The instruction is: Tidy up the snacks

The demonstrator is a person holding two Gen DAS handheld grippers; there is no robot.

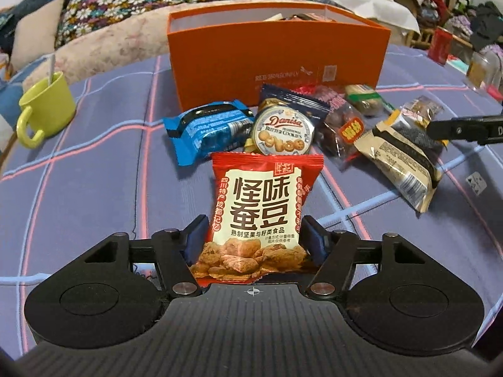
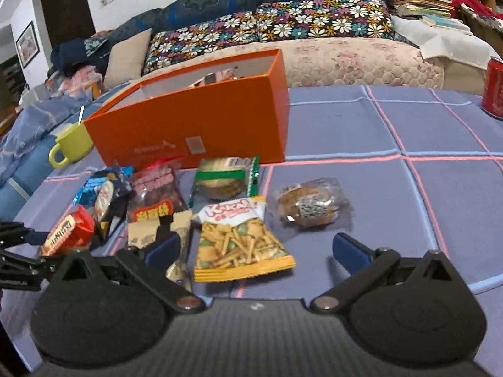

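A red packet of broad-bean snacks (image 1: 261,201) stands between the blue pads of my left gripper (image 1: 253,238), which press on its two sides. Behind it lies a heap of snacks in front of the open orange box (image 1: 276,59): a blue biscuit pack (image 1: 207,128), a Danisa butter-cookie pack (image 1: 283,128) and a beige-and-black pack (image 1: 405,160). My right gripper (image 2: 256,251) is wide open, low over the cloth, with a yellow bag of fried sticks (image 2: 239,238) lying between its fingers, untouched. The orange box (image 2: 195,125) holds several snacks.
A green mug (image 1: 47,106) with a spoon stands left of the box. A red can (image 2: 493,84) is at the far right. A clear-wrapped cake (image 2: 311,207) and a green-banded cake (image 2: 224,179) lie near the yellow bag. A sofa with cushions is behind the table.
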